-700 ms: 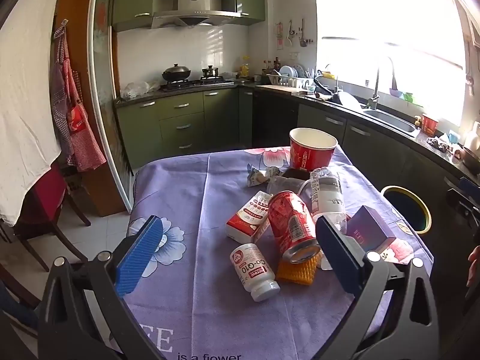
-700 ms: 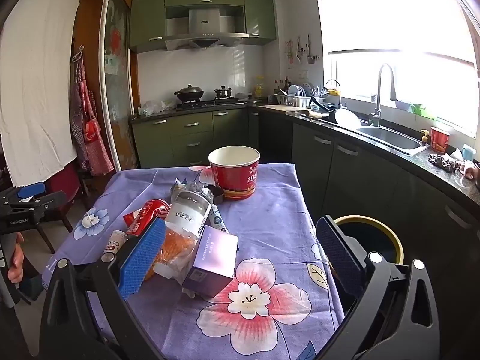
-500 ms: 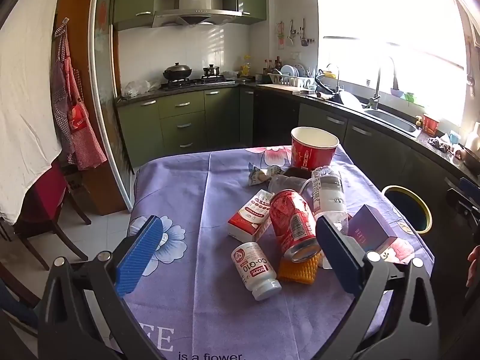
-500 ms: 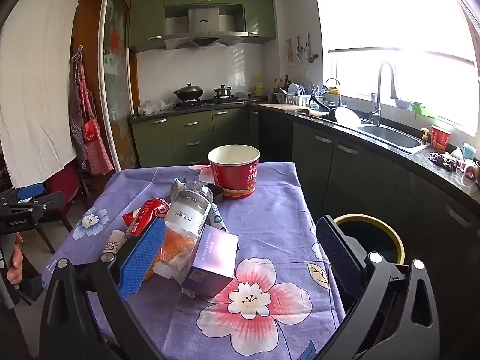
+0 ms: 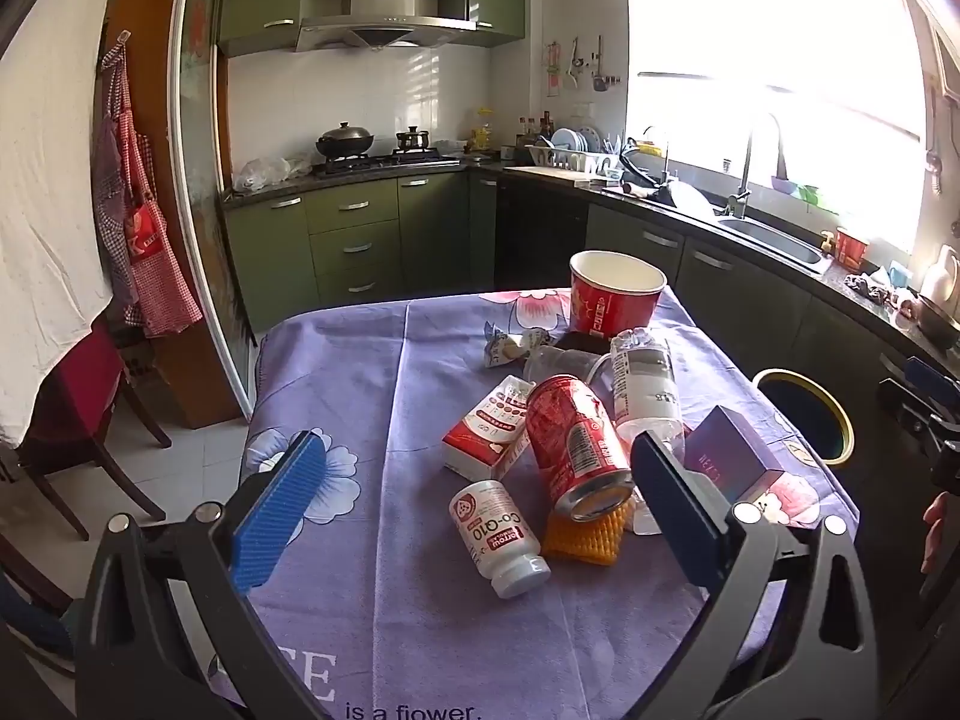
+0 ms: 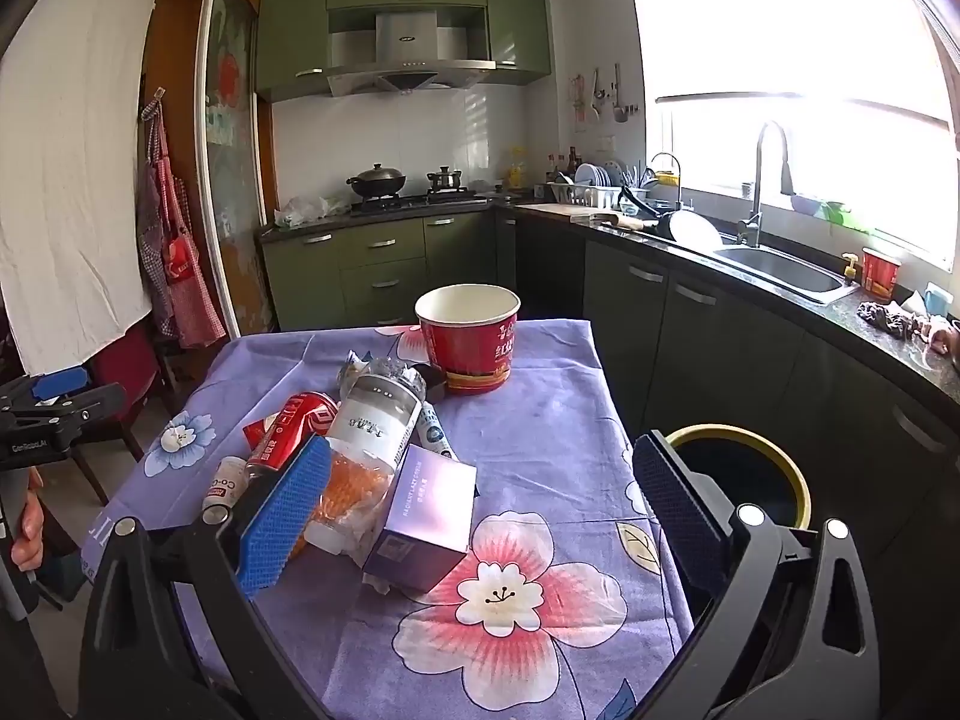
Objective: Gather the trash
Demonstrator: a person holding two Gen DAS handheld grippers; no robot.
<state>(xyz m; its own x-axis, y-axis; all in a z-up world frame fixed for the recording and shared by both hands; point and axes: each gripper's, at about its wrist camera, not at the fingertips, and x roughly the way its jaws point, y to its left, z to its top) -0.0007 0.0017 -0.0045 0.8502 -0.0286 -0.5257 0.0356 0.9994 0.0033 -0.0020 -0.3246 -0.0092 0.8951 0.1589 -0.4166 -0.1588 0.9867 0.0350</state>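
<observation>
Both grippers hang above the tabletop [image 6: 558, 420] with fingers spread wide and nothing between them: the left gripper [image 5: 480, 504] faces the pile from one side, the right gripper [image 6: 480, 504] from the other. The trash lies heaped mid-table: a can [image 5: 573, 444] propped over a white bottle [image 5: 498, 531], a carton [image 5: 489, 435], a clear bottle [image 6: 372, 414], a purple box [image 6: 423, 519] and a red cup [image 6: 471, 333] behind. The bin [image 6: 750, 474] stands just beside the table, near the right gripper. A good first pick is likely the box: it is topmost and nearest the bin, and should be taken across its narrow sides, lifting straight up so the leaning bottle is not dragged.
</observation>
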